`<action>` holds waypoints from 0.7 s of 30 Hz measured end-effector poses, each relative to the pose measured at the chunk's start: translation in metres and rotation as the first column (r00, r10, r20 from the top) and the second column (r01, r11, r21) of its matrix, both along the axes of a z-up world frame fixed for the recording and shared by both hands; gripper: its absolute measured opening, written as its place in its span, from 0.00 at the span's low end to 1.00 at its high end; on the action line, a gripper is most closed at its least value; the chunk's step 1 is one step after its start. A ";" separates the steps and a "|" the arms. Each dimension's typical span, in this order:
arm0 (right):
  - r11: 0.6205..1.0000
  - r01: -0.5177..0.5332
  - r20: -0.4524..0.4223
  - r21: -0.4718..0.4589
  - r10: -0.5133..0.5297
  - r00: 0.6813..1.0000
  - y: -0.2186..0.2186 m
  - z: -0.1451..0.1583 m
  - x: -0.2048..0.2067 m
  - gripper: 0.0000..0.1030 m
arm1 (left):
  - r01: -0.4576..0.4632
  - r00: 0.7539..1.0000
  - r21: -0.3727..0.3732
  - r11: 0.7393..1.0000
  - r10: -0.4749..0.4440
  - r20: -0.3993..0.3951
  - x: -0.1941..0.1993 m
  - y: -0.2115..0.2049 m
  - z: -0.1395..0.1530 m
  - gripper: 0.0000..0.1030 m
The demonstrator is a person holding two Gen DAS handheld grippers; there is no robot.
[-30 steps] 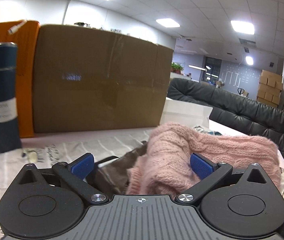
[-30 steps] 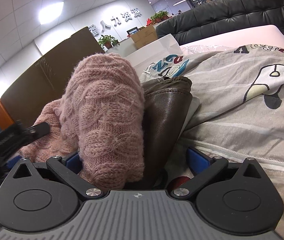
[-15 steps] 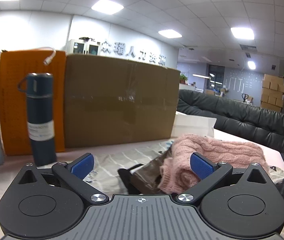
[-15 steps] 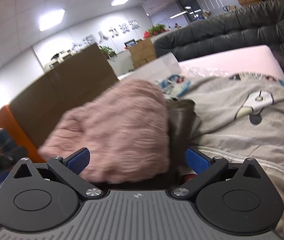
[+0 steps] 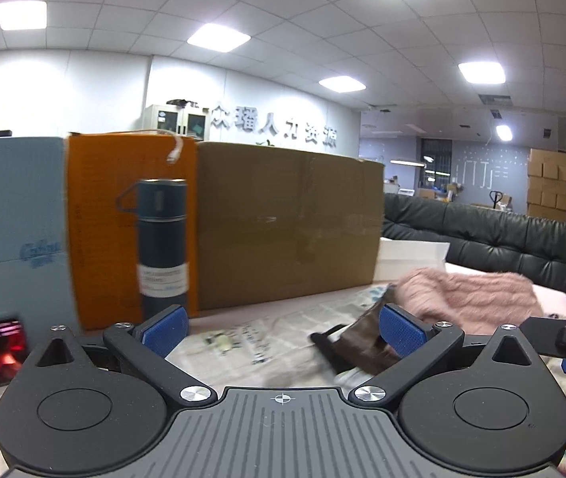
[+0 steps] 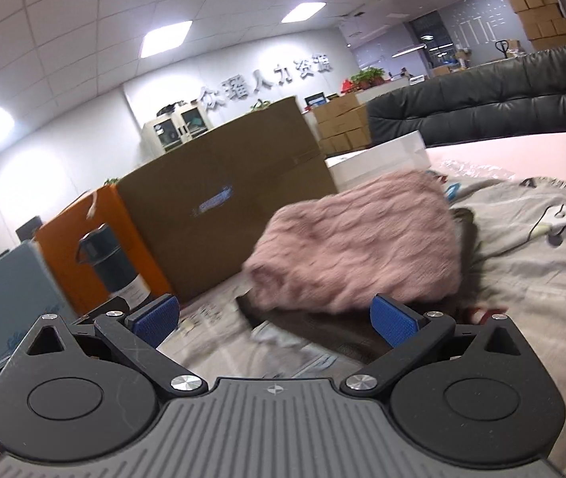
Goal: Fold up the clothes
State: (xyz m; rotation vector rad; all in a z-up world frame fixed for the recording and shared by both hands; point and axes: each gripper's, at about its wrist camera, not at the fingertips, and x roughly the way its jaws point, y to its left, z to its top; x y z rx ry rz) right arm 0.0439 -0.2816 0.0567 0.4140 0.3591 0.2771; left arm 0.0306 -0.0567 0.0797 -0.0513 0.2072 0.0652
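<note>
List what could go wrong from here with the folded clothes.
1. The pink sweater sits on the brown leather garment as a loose stack; a nudge may undo the fold.
2. Both the left gripper and right gripper are open and empty, so nothing steadies the pile.
3. The blue flask stands upright nearby; a wide sweep could topple it.

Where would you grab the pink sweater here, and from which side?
Probably the near lower edge of the sweater, coming in low from the front with the open right gripper. That edge overhangs the brown garment, so fingers can likely slip one above, one below.
</note>
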 end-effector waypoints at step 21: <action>0.955 0.251 0.030 -0.160 -0.249 0.968 0.077 -0.045 -0.031 1.00 | 0.005 0.999 -0.090 0.996 -0.001 0.041 -0.035 0.051 -0.051 1.00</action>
